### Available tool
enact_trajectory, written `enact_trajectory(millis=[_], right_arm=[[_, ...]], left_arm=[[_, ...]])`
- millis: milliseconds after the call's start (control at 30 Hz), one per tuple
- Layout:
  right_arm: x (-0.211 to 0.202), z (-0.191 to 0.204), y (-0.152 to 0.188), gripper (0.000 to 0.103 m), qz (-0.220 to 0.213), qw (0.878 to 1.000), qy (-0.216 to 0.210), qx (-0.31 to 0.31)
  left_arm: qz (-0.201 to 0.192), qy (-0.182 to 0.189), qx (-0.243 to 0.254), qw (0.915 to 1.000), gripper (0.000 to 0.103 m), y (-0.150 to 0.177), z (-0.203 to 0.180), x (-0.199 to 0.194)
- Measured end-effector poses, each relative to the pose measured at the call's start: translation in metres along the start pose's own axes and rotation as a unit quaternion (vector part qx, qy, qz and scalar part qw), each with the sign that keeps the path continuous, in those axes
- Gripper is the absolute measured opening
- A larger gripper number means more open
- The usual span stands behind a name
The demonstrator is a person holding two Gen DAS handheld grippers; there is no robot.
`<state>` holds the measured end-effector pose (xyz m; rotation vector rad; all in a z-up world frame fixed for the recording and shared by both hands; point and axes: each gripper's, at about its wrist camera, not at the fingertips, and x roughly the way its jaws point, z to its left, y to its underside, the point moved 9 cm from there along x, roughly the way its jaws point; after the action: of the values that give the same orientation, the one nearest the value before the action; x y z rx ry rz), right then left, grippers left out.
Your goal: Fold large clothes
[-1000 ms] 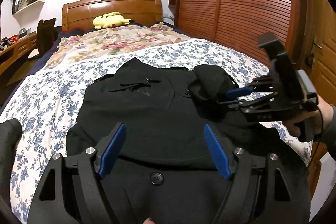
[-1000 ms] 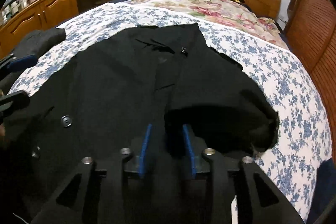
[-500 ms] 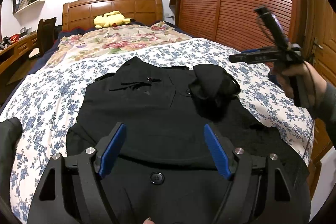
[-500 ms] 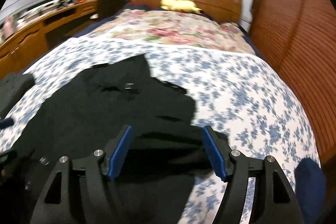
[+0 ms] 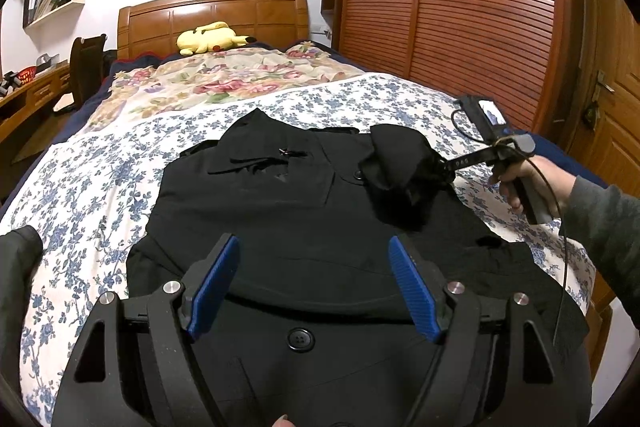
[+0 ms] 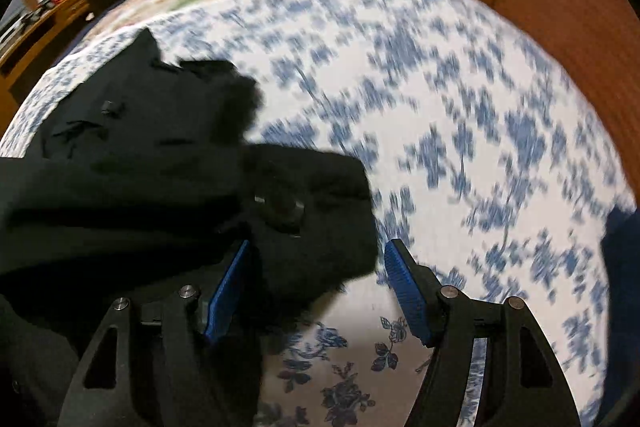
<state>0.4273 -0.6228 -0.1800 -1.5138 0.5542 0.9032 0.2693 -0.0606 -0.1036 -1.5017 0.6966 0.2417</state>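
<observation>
A: Two grippers, status?
B: My left gripper gapes empty over the coat on the bed. Right gripper wide, unclamped around the sleeve, two o'clock.
A: Next?
B: I'd pinch it, fold inward.

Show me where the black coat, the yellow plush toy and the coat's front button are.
black coat (image 5: 280,211), left wrist view, chest panel.
yellow plush toy (image 5: 208,37), left wrist view, its body.
front button (image 5: 299,339), left wrist view, its centre.

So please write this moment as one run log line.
garment: black coat flat on bed | left gripper: open above hem | right gripper: open around bunched sleeve
</observation>
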Motion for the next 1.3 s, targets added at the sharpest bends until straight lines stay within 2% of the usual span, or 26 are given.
enact_trajectory(millis=[200,267,300,333,367,467,667,833,1067,1100,1167,1267,1300], right_arm=[[0.018,-0.008,-0.001,0.07,0.001,0.999,-0.032,0.03],[0.018,-0.004,0.0,0.049,0.004,0.999,-0.041,0.023],[0.02,-0.002,0.003,0.044,0.012,0.999,-0.041,0.015],[0.021,-0.003,0.007,0.028,0.015,0.999,-0.036,0.007],[0.017,0.002,0.009,0.021,0.015,0.999,-0.042,-0.002],[0.003,0.007,0.012,0.014,0.003,0.999,-0.034,-0.026],[-0.053,0.028,0.001,0.013,-0.06,0.996,-0.044,-0.047],[-0.11,0.063,0.001,0.012,-0.122,0.987,-0.053,-0.088],[-0.185,0.131,0.038,0.012,-0.159,0.969,-0.093,-0.167],[-0.192,0.138,0.044,0.014,-0.162,0.966,-0.1,-0.173],[-0.205,0.153,0.057,0.03,-0.16,0.963,-0.113,-0.186],[-0.219,0.171,0.074,0.047,-0.159,0.956,-0.137,-0.203],[-0.224,0.176,0.079,0.049,-0.16,0.953,-0.147,-0.209]], left_arm=[[0.002,-0.001,0.0,1.0,0.078,0.0,-0.001,0.001],[0.002,-0.002,0.0,1.0,0.078,0.0,0.0,0.001],[0.001,-0.001,0.0,1.0,0.078,0.0,-0.001,0.001],[0.001,-0.001,0.0,1.0,0.078,0.0,-0.001,0.001],[0.0,-0.001,0.0,1.0,0.078,0.0,0.0,0.001],[-0.003,0.0,-0.001,1.0,0.078,0.0,0.002,-0.003],[-0.012,0.001,-0.005,0.9999,0.078,0.0,0.009,-0.014],[-0.022,-0.002,-0.008,0.9997,0.078,-0.002,0.016,-0.024],[-0.032,-0.01,-0.015,0.9993,0.078,0.001,0.032,-0.04],[-0.034,-0.012,-0.017,0.9992,0.078,0.0,0.035,-0.043],[-0.038,-0.016,-0.019,0.999,0.078,0.001,0.041,-0.048],[-0.042,-0.023,-0.023,0.9986,0.078,0.003,0.05,-0.055],[-0.042,-0.026,-0.024,0.9985,0.078,0.004,0.055,-0.057]])
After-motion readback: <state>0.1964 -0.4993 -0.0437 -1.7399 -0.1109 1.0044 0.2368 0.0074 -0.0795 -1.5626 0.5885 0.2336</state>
